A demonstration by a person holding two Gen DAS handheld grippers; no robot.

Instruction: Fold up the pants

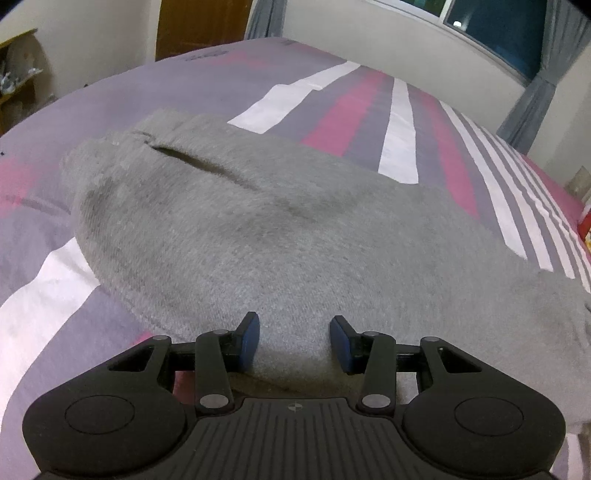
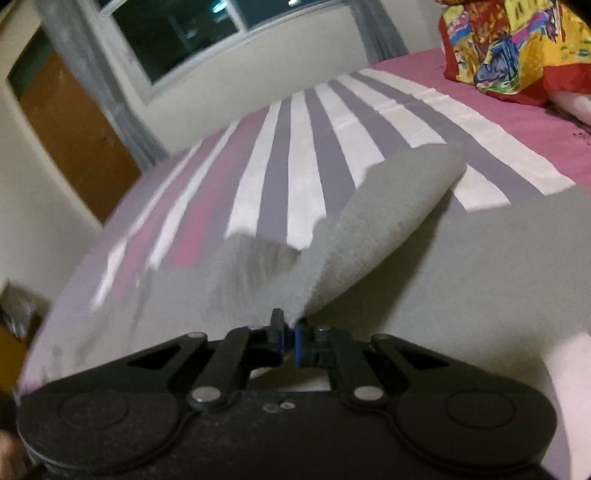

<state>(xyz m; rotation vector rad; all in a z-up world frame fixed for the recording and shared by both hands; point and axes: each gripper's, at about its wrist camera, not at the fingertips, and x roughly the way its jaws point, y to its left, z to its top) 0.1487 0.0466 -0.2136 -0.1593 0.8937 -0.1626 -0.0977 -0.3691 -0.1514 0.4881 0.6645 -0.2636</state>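
**Right fingers clamped on pants edge, fold in progress; left fingers apart over the cloth**

Right gripper (image 2: 289,334): fingers together, blue pads pinched on a thin edge of the grey pants (image 2: 461,280). The cloth rises from the pinch point in a lifted flap that curls over toward the far right, its underside showing, with the striped bed cover (image 2: 280,155) visible beyond it. Right view is motion-blurred, so exactly which part of the garment is gripped (hem or side edge) cannot be told.

Left gripper (image 1: 294,341): fingers (image 1: 249,332) apart, cloth bulging up between them. Pads do not look to be pressing on it; contact at the tips is hard to judge.

Pants in left view (image 1: 258,236): lying on the bed, spread mostly flat as one wide grey mass, a pocket slit (image 1: 192,158) and what looks like the waistband end at the far left. Some soft creases across the middle.

Progress, judged: early to middle. One edge is picked up and partly turned over, but no finished fold shows. Left to do: carry the flap across, lay it down, smooth, then fold again to shorten.

Pose: both grippers angled downward at the bed, low and close to the fabric. Right one tilted, horizon skewed in its view. Left one level, squared to the garment.

Background: window (image 2: 177,33), curtains, wooden door (image 1: 203,26), bright patterned cloth (image 2: 509,48) at the far corner of the bed.
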